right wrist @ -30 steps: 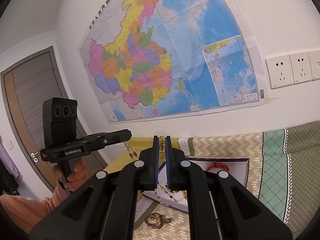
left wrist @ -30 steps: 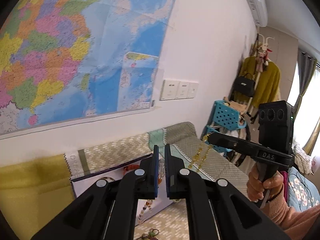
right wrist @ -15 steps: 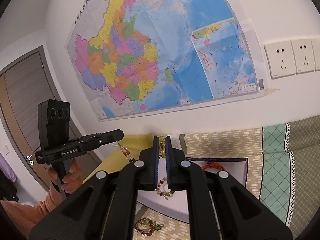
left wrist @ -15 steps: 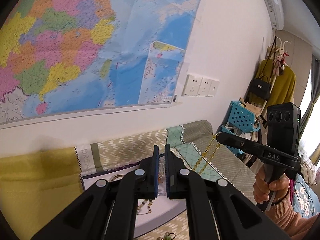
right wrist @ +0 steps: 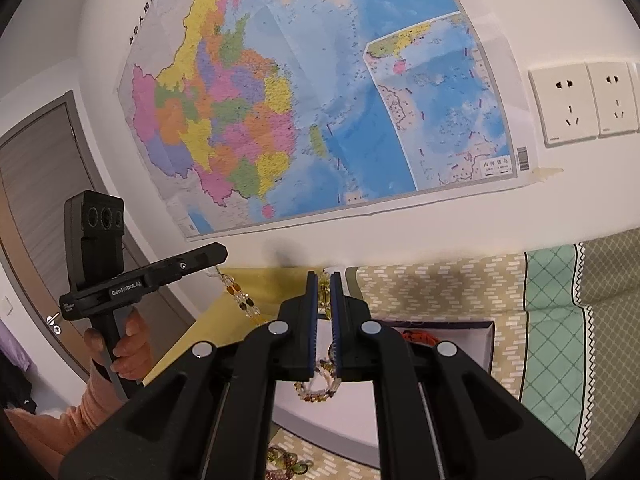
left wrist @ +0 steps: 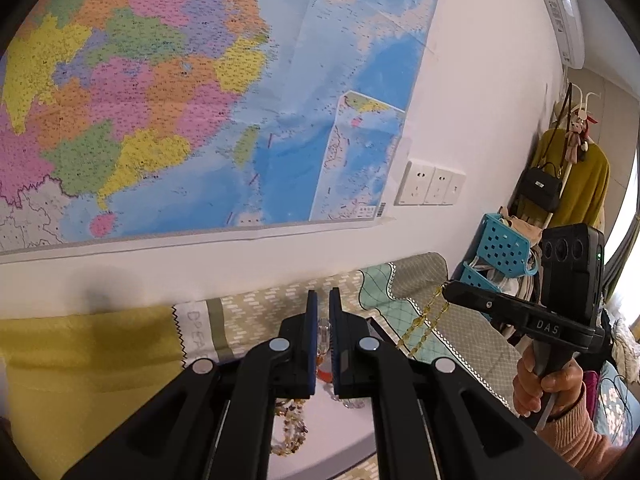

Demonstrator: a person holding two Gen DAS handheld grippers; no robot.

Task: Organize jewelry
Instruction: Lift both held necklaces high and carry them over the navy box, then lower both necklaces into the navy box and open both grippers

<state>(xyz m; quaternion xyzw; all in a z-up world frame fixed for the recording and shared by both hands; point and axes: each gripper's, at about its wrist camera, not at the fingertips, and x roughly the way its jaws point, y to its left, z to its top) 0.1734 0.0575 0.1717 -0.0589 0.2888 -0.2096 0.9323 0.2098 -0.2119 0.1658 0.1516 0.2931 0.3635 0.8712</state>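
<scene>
My left gripper (left wrist: 323, 300) is shut on a beaded necklace of clear and amber stones (left wrist: 323, 334); from the right wrist view the same gripper (right wrist: 222, 254) holds that necklace (right wrist: 242, 300) hanging in the air. My right gripper (right wrist: 324, 282) is shut on a gold chain (right wrist: 323, 286); in the left wrist view this gripper (left wrist: 450, 286) holds the chain (left wrist: 424, 326) dangling. Both hang above an open white jewelry box (right wrist: 344, 416), which holds an amber bead strand (right wrist: 318, 386) and an orange-red bracelet (right wrist: 416, 337).
The box (left wrist: 328, 428) lies on a patterned yellow and green cloth (right wrist: 440, 292) against a white wall with a large map (right wrist: 320, 100) and sockets (right wrist: 576, 104). A green bead piece (right wrist: 286, 462) lies on the cloth in front of the box. Blue baskets (left wrist: 504, 246) stand at the right.
Both grippers have risen and tilted up with their necklaces still held; the box and cloth sit lower in both views. The hanging necklaces swing slightly.
</scene>
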